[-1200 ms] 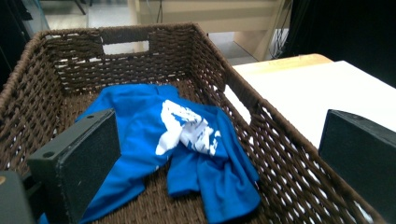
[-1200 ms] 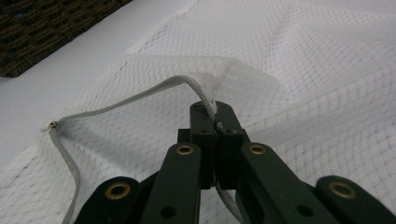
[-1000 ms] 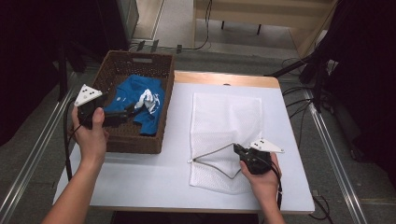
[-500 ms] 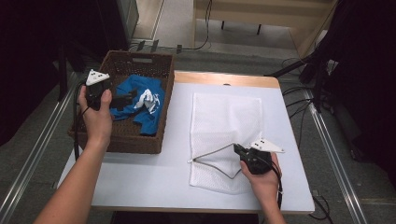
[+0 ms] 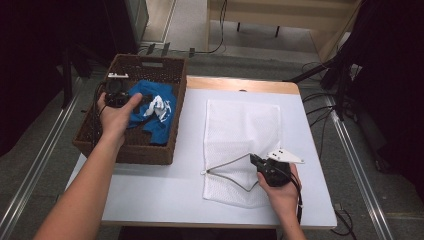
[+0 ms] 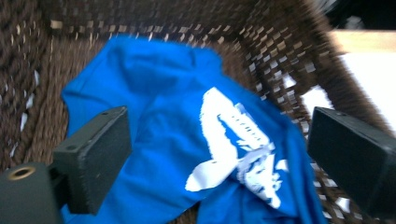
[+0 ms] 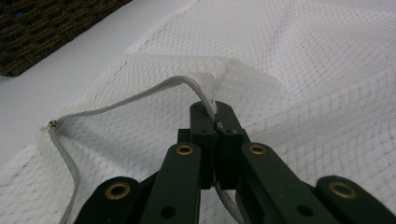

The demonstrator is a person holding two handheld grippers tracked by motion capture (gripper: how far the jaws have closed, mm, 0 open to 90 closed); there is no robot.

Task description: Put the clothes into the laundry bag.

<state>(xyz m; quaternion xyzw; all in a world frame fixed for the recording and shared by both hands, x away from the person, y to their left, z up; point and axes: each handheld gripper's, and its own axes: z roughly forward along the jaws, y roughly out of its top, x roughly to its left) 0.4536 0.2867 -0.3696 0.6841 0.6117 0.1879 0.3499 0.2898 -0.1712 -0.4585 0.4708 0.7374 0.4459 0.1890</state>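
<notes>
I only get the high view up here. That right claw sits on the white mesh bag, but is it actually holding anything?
Observer: Yes. In the right gripper view the right claw is shut on the bag's zipper edge, lifting the mesh bag a little there.
Operator: And the left one over the basket, has it grabbed the blue thing?
Observer: No. The left claw is open, its jaws apart above the blue T-shirt.
Operator: Is that shirt plain blue?
Observer: It carries a white print, too blurred to read.
Operator: What is the basket made of?
Observer: Dark brown woven wicker.
</notes>
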